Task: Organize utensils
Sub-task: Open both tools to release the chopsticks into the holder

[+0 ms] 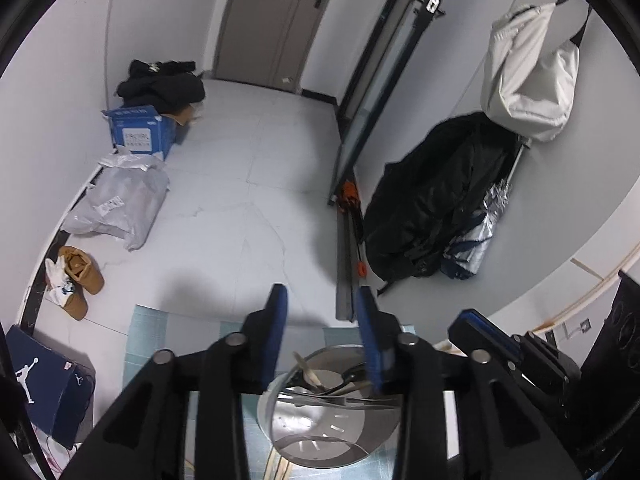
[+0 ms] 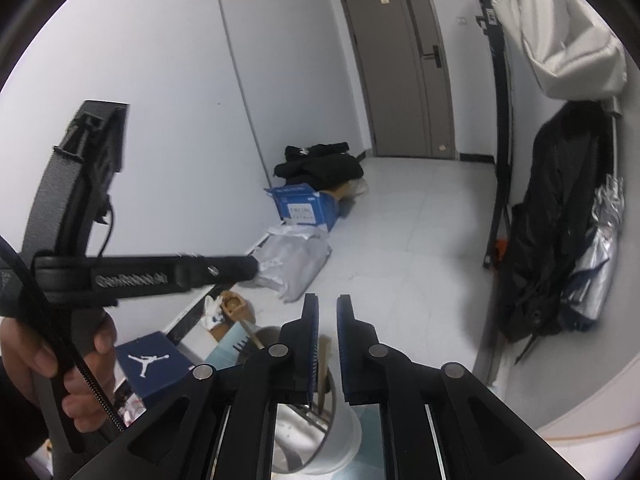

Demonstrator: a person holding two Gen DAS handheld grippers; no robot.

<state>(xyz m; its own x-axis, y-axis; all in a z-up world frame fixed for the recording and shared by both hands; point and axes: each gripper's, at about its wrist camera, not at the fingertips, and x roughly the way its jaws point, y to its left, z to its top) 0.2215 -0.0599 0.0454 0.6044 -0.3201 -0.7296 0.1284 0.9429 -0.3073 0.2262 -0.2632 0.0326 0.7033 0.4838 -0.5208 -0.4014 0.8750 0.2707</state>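
Stainless holder (image 1: 320, 432) is sitting on the teal mat (image 1: 148, 332), already carrying the utensils (image 1: 320, 380), wooden and dark handles leaning on its rim, so sorting looks mostly done. Left gripper (image 1: 322, 320) is hovering above it, jaws wide apart, holding nothing. Right gripper (image 2: 327, 332) is hanging over the same holder, narrow gap, also holding nothing. Jumpman logo is showing on the blue shoebox (image 2: 152, 364); "GenRobot.ai" is reading on the left tool body.

pale tiled floor (image 1: 256, 184), blue box (image 1: 140, 130), grey bag (image 1: 120, 200), tan shoes (image 1: 82, 272)
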